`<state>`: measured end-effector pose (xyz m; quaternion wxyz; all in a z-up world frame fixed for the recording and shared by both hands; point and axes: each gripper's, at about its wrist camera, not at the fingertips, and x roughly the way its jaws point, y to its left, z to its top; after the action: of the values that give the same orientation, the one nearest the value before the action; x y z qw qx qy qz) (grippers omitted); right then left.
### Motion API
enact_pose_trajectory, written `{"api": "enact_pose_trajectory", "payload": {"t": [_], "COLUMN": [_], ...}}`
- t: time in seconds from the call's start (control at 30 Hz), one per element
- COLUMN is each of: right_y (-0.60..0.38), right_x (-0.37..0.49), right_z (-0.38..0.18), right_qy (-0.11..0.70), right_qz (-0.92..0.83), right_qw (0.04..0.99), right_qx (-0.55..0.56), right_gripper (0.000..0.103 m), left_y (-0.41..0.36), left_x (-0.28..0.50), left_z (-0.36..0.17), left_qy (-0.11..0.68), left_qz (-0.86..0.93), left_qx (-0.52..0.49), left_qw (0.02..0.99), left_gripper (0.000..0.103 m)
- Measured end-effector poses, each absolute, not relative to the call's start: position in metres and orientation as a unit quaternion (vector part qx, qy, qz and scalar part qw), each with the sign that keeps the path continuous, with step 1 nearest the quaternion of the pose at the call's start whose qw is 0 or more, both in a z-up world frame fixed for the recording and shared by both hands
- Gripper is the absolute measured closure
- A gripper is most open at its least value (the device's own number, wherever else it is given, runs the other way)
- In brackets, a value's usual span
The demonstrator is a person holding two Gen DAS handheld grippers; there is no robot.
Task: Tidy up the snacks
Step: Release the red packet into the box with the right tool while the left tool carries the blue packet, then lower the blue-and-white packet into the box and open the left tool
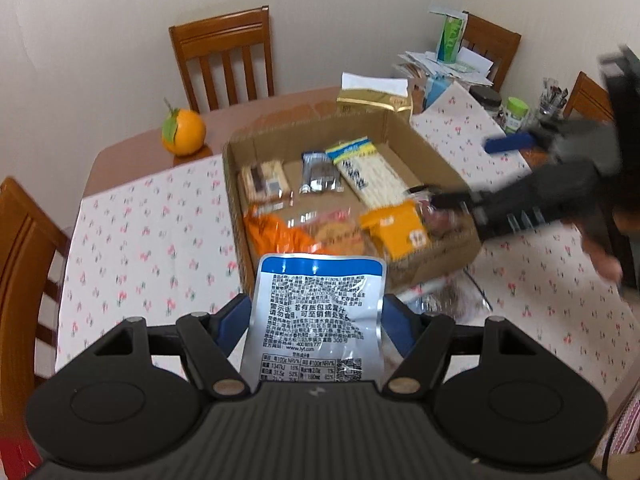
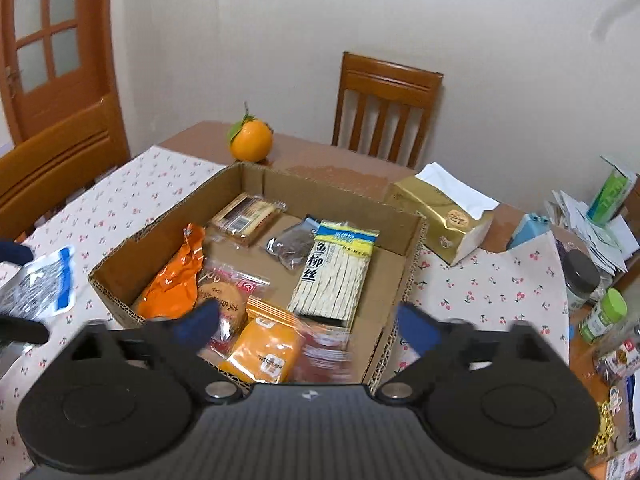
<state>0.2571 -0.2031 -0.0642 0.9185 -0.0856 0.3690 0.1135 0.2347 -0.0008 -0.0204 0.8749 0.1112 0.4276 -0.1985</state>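
My left gripper (image 1: 316, 316) is shut on a silver packet with a blue top edge (image 1: 318, 320), held just in front of the cardboard box (image 1: 440, 160). The packet also shows in the right wrist view (image 2: 40, 284) at the far left. The box holds several snacks: an orange bag (image 1: 276, 236), a yellow packet (image 1: 396, 232), a pale noodle pack (image 1: 368, 172), a silver sachet (image 1: 320, 172) and a cracker pack (image 1: 264, 180). My right gripper (image 2: 308, 326) is open and empty above the box's near edge (image 2: 404, 304), over the yellow packet (image 2: 264, 348). It appears blurred in the left wrist view (image 1: 452, 200).
An orange (image 1: 184, 132) stands on the bare wood table behind the box. A gold tissue pack (image 2: 444, 216), jars (image 2: 584, 280) and papers (image 1: 444, 60) crowd the right side. Wooden chairs (image 1: 224, 56) stand around the table. The cherry-print cloth (image 1: 152, 232) lies left of the box.
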Motion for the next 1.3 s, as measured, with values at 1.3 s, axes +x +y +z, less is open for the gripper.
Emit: {"api": "enact_pose_trajectory", "payload": {"t": [1.3], "right_y": [-0.193], "right_x": [0.163], "right_z": [-0.108], "right_qy": [0.426], "right_qz": [0.119], "right_qw": [0.896], "right_qx": [-0.037], "right_gripper": [0.000], "left_y": [0.003], "left_x": [0.263], "left_z": [-0.030], "left_qy": [0.390], "left_qz": [-0.075], "left_qx": [0.073], "left_qw": [0.915], "left_gripper": [0.010]}}
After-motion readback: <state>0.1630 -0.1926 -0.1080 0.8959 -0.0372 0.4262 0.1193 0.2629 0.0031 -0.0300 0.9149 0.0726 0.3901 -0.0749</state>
